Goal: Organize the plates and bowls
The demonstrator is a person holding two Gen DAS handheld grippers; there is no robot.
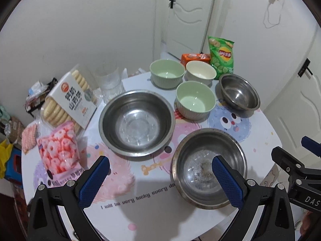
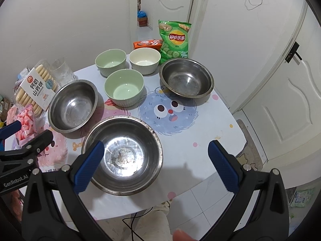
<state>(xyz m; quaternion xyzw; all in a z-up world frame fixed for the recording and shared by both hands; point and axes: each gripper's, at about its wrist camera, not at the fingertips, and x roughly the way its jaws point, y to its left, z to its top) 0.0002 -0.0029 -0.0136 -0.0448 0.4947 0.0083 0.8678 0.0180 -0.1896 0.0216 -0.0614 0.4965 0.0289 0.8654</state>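
Both the left gripper (image 1: 160, 180) and right gripper (image 2: 156, 166) are hovering wide open and empty, seemingly starting to stack; nearest scuffed round steel bowl (image 2: 122, 154) is sitting at six o'clock on the cartoon-printed table (image 2: 200, 140), needing a rim grasp.

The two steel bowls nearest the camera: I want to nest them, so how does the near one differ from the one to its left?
The nearest steel bowl has dark specks and residue in its base; the left steel bowl looks clean, with only scuffs. The nearest bowl's rim is stained darker; the left bowl's rim is brighter. The left hand-held gripper has one fingertip in front of the nearest bowl, none over the left bowl. Both are upright, empty, round steel, standing apart on the table.
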